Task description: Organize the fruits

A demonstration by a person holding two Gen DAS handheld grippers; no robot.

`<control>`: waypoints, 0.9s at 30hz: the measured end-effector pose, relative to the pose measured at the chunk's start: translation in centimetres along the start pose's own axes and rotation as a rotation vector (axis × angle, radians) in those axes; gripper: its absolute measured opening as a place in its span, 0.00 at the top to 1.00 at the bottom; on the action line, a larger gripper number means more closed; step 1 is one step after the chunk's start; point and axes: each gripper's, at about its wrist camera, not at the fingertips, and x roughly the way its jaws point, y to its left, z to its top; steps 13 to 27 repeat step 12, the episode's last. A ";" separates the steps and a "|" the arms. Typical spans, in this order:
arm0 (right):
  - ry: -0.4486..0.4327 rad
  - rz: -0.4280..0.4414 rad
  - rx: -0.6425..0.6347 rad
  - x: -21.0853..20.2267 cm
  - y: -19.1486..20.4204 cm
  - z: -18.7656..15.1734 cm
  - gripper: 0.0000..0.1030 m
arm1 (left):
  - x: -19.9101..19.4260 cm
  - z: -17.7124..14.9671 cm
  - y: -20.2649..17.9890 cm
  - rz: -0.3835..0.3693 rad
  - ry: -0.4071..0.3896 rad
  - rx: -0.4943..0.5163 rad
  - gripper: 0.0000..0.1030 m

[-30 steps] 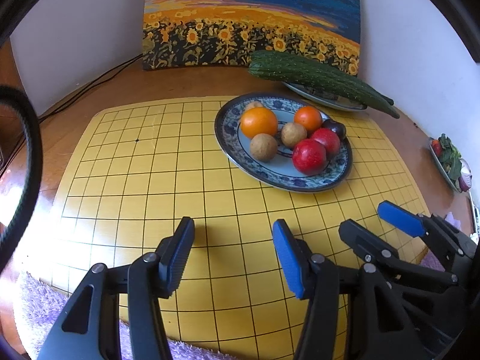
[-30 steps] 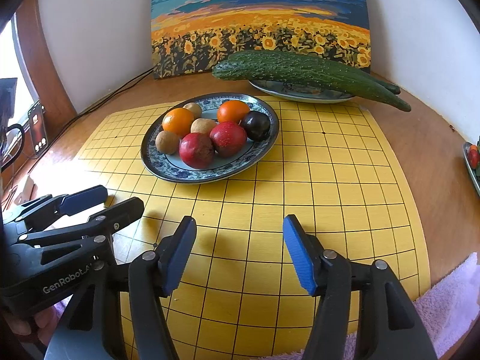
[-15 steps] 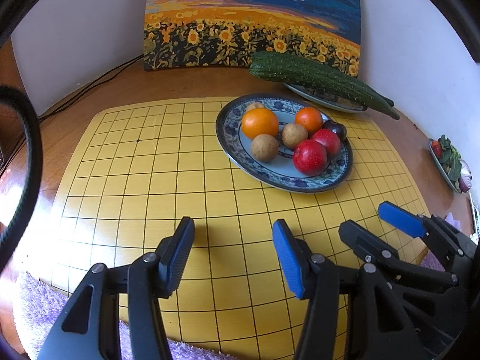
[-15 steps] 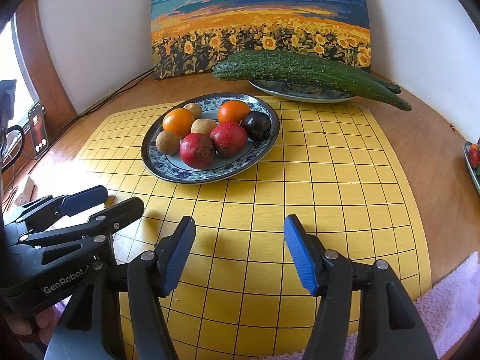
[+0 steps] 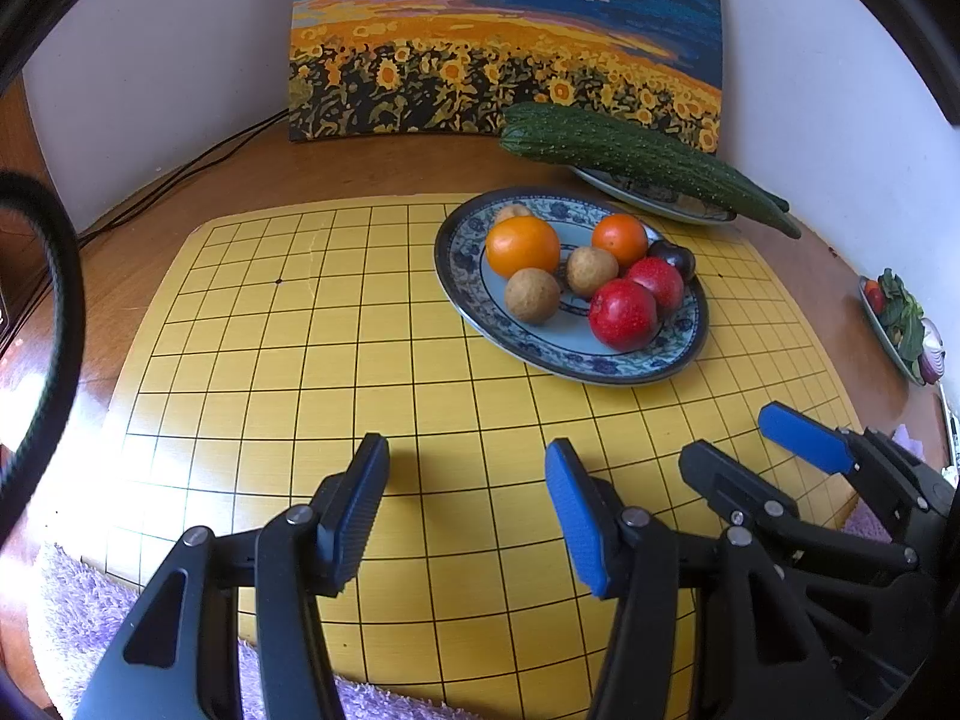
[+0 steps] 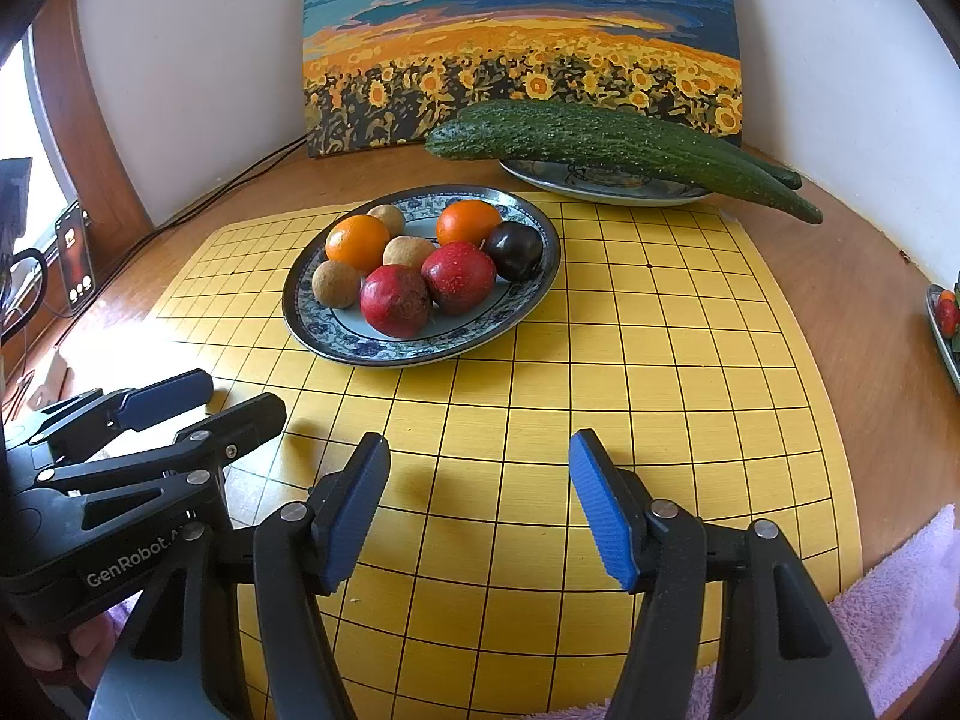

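A blue-patterned plate (image 5: 468, 294) (image 6: 336, 330) on the yellow grid board holds several fruits: two oranges (image 5: 522, 245) (image 6: 357, 242), two red fruits (image 5: 623, 313) (image 6: 396, 300), brown round fruits (image 5: 531, 295) (image 6: 336, 283) and a dark plum (image 5: 677, 256) (image 6: 513, 249). My left gripper (image 5: 465, 504) is open and empty, low over the board's near edge. My right gripper (image 6: 477, 504) is open and empty beside it, to its right. Each gripper shows in the other's view: the right one in the left wrist view (image 5: 744, 450), the left one in the right wrist view (image 6: 204, 402).
A long cucumber (image 5: 636, 156) (image 6: 600, 141) lies across a second plate (image 6: 600, 187) behind the fruit plate. A sunflower painting (image 5: 504, 36) leans on the wall. A dish of vegetables (image 5: 900, 324) sits at the far right. Cables (image 5: 180, 174) run at the back left. A purple towel (image 6: 888, 612) lies at the front edge.
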 end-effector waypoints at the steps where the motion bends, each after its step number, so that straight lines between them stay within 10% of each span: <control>1: 0.000 0.000 0.000 0.0 0.0 0.0 0.38 | 0.0 0.0 0.0 0.000 0.000 0.000 0.45; 27: 0.000 -0.001 0.000 0.0 0.0 0.0 0.37 | 0.2 0.0 -0.1 0.029 -0.004 0.018 0.44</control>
